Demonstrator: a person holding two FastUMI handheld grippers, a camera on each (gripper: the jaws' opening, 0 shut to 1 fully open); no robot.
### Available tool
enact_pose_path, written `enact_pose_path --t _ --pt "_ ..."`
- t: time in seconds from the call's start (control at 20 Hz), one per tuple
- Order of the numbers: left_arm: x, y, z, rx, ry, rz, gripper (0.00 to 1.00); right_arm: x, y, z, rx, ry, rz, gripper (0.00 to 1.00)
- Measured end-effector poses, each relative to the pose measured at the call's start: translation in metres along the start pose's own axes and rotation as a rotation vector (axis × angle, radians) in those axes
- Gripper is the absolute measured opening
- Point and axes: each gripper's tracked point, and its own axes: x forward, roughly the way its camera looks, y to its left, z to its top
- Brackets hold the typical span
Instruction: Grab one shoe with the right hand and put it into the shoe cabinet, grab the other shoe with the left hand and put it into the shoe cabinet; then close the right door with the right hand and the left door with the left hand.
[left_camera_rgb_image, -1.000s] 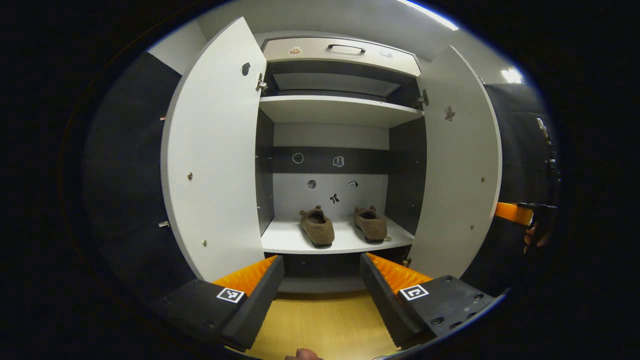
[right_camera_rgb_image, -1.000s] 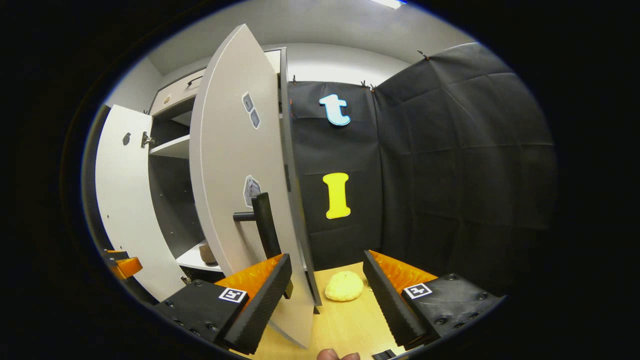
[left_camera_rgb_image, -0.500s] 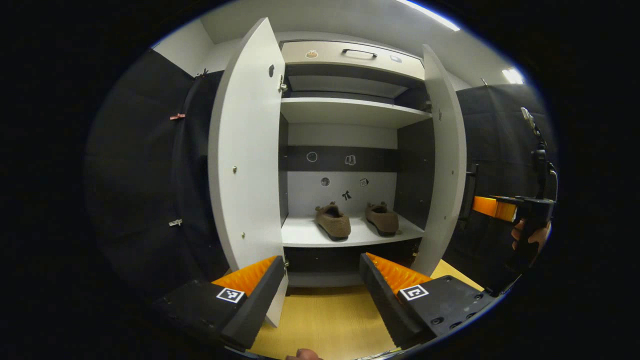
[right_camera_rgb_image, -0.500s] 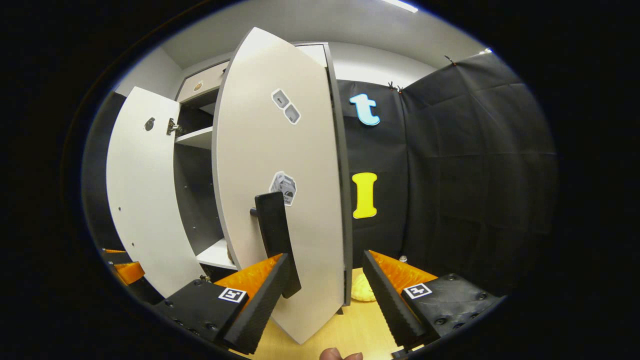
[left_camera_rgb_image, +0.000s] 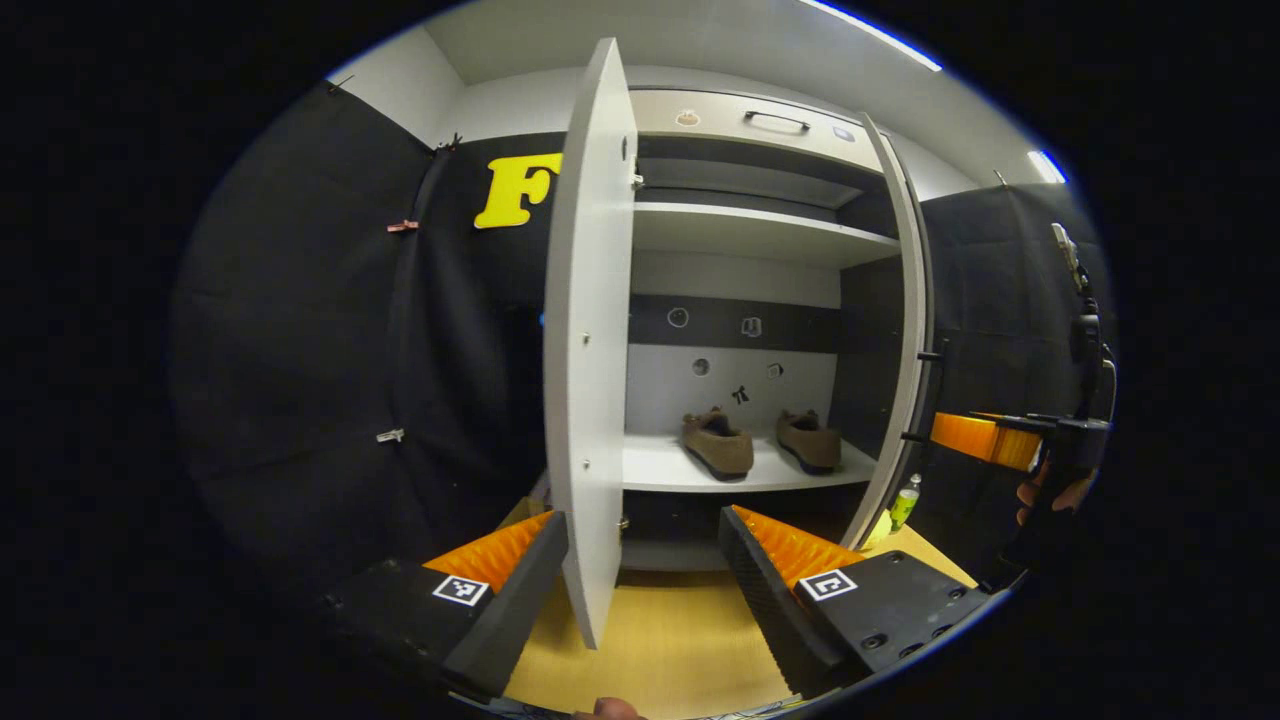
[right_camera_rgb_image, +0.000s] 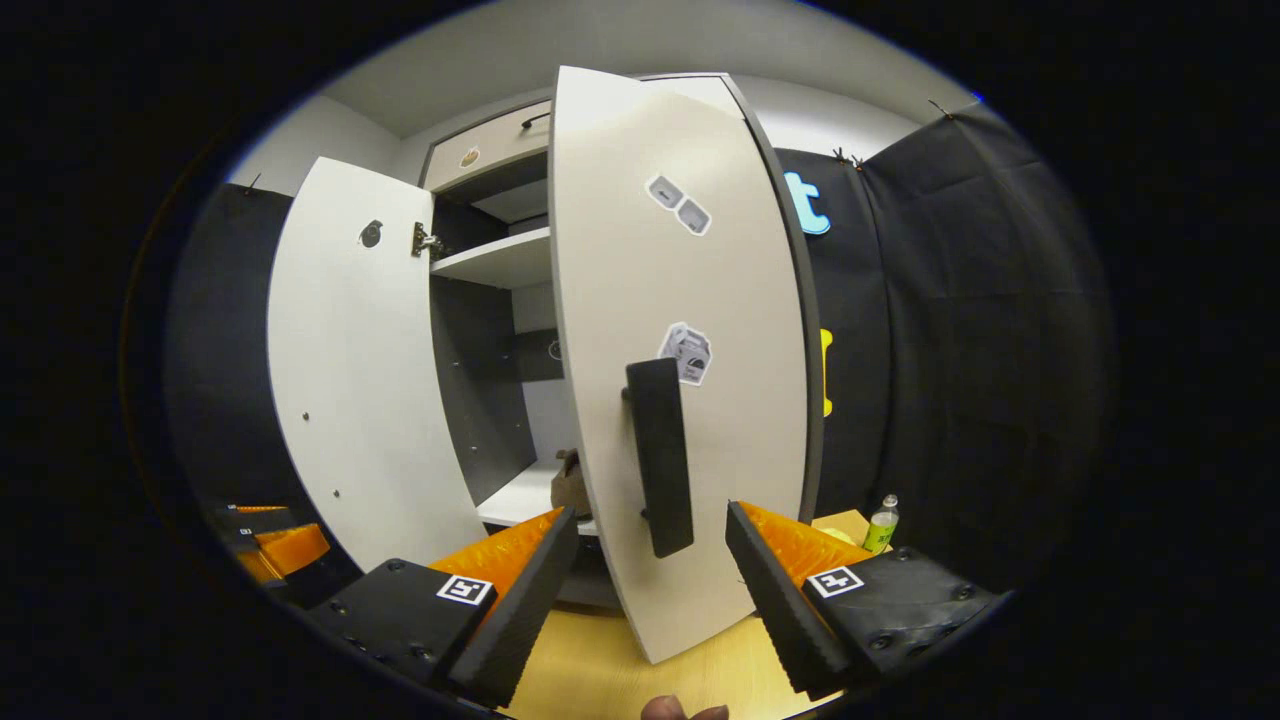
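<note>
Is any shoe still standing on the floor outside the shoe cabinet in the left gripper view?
No, both shoes sit on the lower shelf inside the cabinet.

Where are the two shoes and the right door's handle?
Left shoe (left_camera_rgb_image: 718, 445), left gripper view, its upper.
Right shoe (left_camera_rgb_image: 809, 441), left gripper view, its upper.
Right door handle (right_camera_rgb_image: 660, 455), right gripper view, middle of the bar.

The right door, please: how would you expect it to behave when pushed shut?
The right door looks like a stiff flat panel, so it should swing without flexing. Its handle sticks out, and might catch the open right gripper.
</note>
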Motion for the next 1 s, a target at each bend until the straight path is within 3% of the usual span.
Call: enact_pose_path --t 0.45,0.75,0.95,1.0 --pt "0.019 0.124 0.029 0.026 -0.074 0.23 0.96 -0.01 0.02 -0.022 0.01 0.044 0.022 0.98" --pt "0.076 0.148 0.029 0.001 -0.073 0.219 0.97 -0.014 0.02 -0.017 0.003 0.036 0.017 0.98" --pt "0.089 0.138 0.032 0.035 -0.069 0.189 0.97 -0.015 0.014 -0.013 0.01 0.032 0.006 0.98" --pt "0.084 0.135 0.032 0.046 -0.07 0.194 0.93 -0.015 0.014 -0.013 0.012 0.031 0.003 0.98"
